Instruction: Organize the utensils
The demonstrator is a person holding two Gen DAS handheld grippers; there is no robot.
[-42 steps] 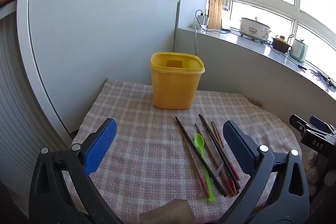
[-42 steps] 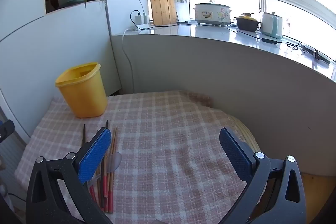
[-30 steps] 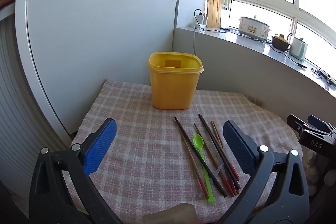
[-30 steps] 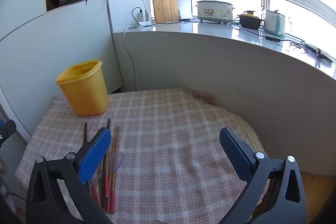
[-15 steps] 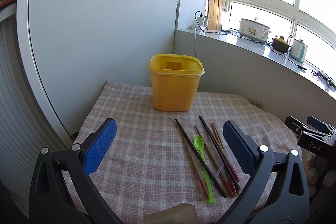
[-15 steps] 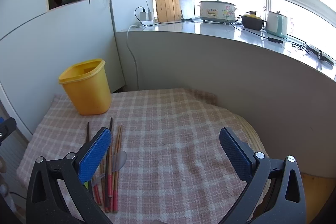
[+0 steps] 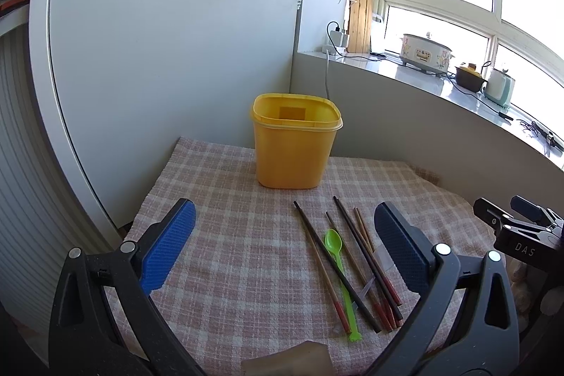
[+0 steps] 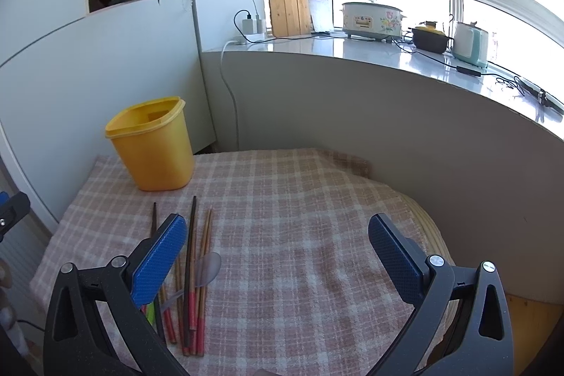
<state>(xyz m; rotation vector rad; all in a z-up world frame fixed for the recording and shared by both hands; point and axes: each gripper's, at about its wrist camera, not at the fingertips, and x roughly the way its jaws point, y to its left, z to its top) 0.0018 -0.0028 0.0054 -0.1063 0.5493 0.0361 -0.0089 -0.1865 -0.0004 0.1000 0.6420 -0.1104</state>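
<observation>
- Left wrist view first: left gripper is spread wide over the checked cloth, nothing between the blue pads.
- yellow bin stands upright at the far side of the cloth, looks empty from here.
- chopsticks lie loose right of centre with the green spoon among them.
- right gripper is gaping too, holding nothing; its left pad hangs over the chopstick pile, clear spoon just beside.

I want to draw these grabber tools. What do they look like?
Both the left gripper and the right gripper have black triangular frames, silver rivets and blue bumpy-textured pads. Seen from the left camera, the right gripper's body reads "DAS" in white.
</observation>
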